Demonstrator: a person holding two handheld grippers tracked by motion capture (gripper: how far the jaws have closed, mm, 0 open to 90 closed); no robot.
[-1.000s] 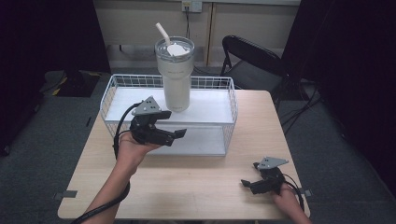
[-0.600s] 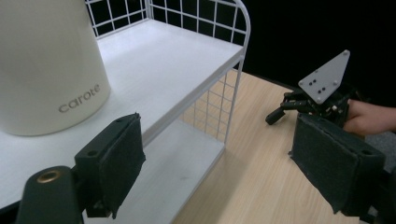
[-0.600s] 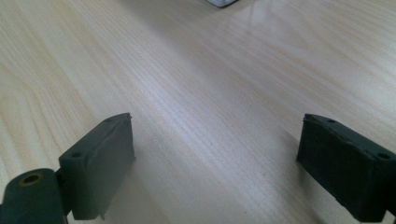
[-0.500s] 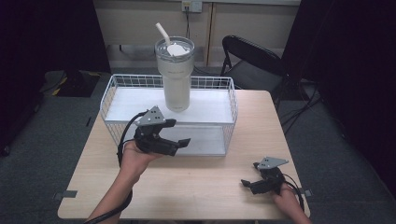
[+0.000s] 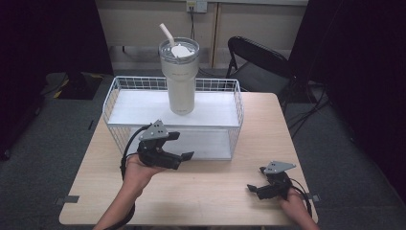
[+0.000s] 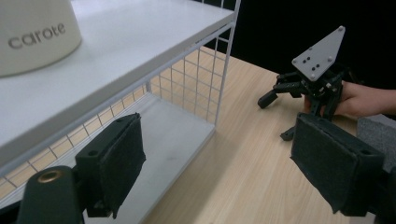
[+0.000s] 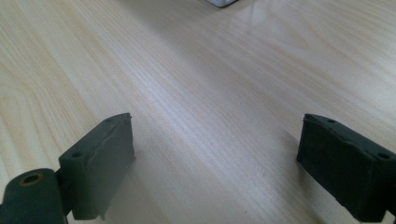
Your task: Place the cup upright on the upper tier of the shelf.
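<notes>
A cream tumbler (image 5: 179, 76) with a lid and straw stands upright on the top shelf of a white wire rack (image 5: 139, 100); its base, marked "carote" (image 6: 32, 32), fills the upper left of the left gripper view. My left gripper (image 5: 184, 156) hovers in front of the rack's lower shelf, open and empty, its pads (image 6: 116, 158) wide apart. My right gripper (image 5: 253, 188) rests low at the table's front right, open, with bare wood (image 7: 215, 116) between its pads. In the left gripper view the right gripper (image 6: 275, 98) appears farther off, held by a hand.
The wooden table (image 5: 210, 191) has free room in front of the rack and between the two grippers. A black folding chair (image 5: 258, 62) stands behind the table at the right. Grey carpet surrounds the table.
My left gripper has drawn back from the rack toward the table's front and sunk lower. The right gripper has stayed in place.
</notes>
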